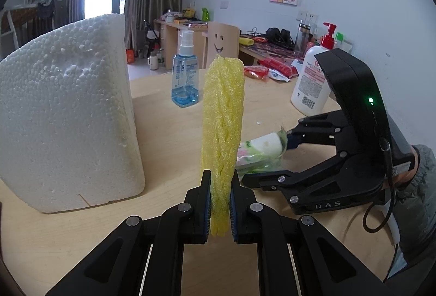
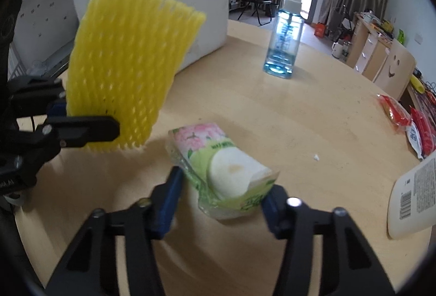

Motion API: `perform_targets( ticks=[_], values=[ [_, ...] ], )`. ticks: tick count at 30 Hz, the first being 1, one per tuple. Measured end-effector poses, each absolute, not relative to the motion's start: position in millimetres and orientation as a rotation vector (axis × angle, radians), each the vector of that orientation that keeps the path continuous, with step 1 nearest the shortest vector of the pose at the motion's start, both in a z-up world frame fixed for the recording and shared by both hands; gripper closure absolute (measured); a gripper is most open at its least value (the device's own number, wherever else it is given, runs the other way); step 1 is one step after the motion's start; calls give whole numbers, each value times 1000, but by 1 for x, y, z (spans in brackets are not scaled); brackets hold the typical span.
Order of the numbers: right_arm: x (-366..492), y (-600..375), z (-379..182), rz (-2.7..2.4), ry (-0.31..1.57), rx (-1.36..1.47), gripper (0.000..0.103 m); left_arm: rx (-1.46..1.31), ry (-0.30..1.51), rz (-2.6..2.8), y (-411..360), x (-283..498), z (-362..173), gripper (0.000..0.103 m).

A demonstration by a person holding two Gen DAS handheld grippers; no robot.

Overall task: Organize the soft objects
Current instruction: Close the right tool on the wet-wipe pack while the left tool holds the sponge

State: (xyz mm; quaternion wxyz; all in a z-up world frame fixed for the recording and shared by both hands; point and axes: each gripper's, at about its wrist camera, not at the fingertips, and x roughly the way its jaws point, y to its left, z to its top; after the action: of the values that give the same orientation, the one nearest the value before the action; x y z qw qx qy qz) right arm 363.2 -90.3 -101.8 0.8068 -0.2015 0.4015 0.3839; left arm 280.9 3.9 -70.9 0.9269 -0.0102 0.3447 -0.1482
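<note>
on the table [image 2: 313, 110], the right gripper [image 2: 220, 195] sits spread around the tissue pack [image 2: 218, 167] and should close gently mid-pack, while the left gripper [image 1: 220, 203] pinches the upright foam net [image 1: 223, 116] beside the foam block [image 1: 68, 116]

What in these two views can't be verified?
- Right gripper contact with the tissue pack: blurred in the right wrist view; partly hidden by the yellow foam net in the left.
- White lotion bottle: top cropped, right view.
- Label text on the blue spray bottle: too small.
</note>
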Motion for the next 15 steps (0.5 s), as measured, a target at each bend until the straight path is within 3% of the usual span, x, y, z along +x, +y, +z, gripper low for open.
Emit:
perform_targets(
  ticks=[5,15],
  values=[
    [357,-90,-99,853,852,-424,70,-22,702,-304,4,280,-70,91],
    [348,-100,-85,856,830,-367,74,-21,692,-311,1,277,-67,91]
  ],
)
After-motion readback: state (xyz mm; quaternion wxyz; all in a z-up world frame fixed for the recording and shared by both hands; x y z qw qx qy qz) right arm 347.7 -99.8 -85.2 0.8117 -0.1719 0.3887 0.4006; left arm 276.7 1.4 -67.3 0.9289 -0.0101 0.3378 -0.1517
